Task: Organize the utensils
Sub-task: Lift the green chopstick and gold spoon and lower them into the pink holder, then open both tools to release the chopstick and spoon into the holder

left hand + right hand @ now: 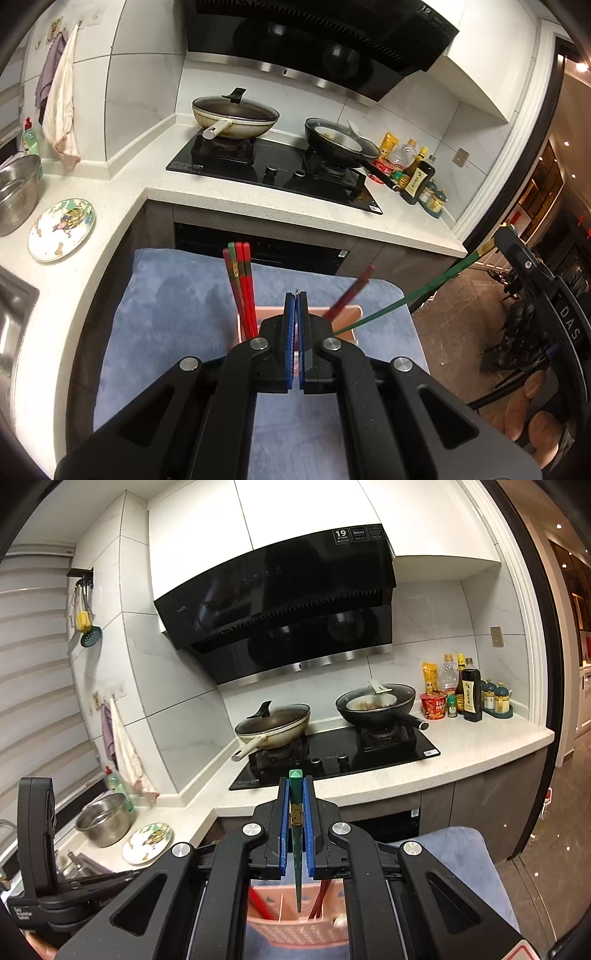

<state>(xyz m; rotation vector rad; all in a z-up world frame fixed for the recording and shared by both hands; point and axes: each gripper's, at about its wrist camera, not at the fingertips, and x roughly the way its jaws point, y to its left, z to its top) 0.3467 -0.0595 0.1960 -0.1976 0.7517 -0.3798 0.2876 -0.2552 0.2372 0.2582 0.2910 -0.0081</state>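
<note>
A pink utensil holder (343,314) stands on a blue cloth (177,295); it also shows in the right wrist view (295,923). Several red chopsticks (243,288) stand in its left part and one dark red chopstick (351,291) leans in its right part. My right gripper (296,786) is shut on a green chopstick (296,849), whose tip hangs just above the holder. The green chopstick (406,295) slants in from the right in the left wrist view. My left gripper (296,295) is shut, right over the holder's near rim; whether it pinches that rim is hidden.
A white counter (258,199) carries a black hob (273,173) with two pans (236,118). Sauce bottles (417,173) stand at the right. A patterned plate (61,229) and a steel bowl (14,192) sit at the left by the sink (11,325).
</note>
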